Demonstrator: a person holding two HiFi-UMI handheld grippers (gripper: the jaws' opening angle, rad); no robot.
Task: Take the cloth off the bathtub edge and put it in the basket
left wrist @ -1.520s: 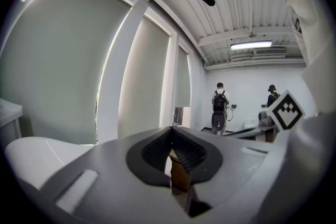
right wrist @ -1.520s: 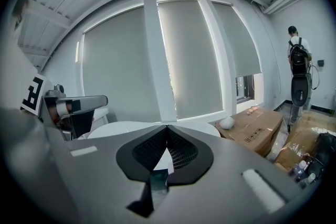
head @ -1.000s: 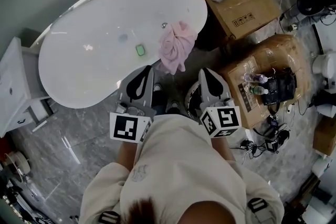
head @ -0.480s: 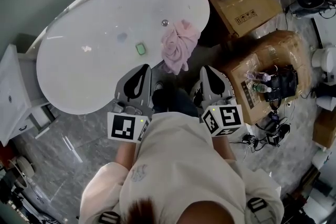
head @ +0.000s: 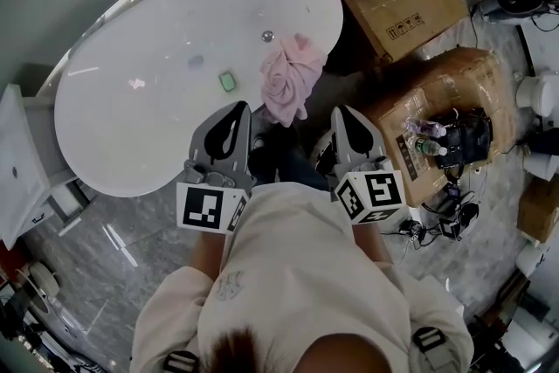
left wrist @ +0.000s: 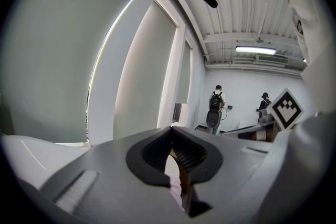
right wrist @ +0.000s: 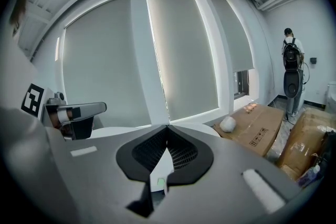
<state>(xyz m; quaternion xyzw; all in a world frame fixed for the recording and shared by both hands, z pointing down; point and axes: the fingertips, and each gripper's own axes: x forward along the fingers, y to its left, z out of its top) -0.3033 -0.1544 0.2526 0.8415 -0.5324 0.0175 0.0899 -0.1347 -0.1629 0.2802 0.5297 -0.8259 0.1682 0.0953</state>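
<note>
Cloth (head: 286, 85), pink and bunched, hangs over the bathtub (head: 148, 109) edge. Left tongs (head: 238, 107) and right tongs (head: 342, 113) are both pressed together and empty, near the cloth, one on either side.

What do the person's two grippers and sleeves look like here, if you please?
The left gripper and the right gripper are grey tapering shells, each with a black ribbed teardrop opening round its jaws. Each carries a white cube with black square markers. The sleeves are cream-coloured.
</note>
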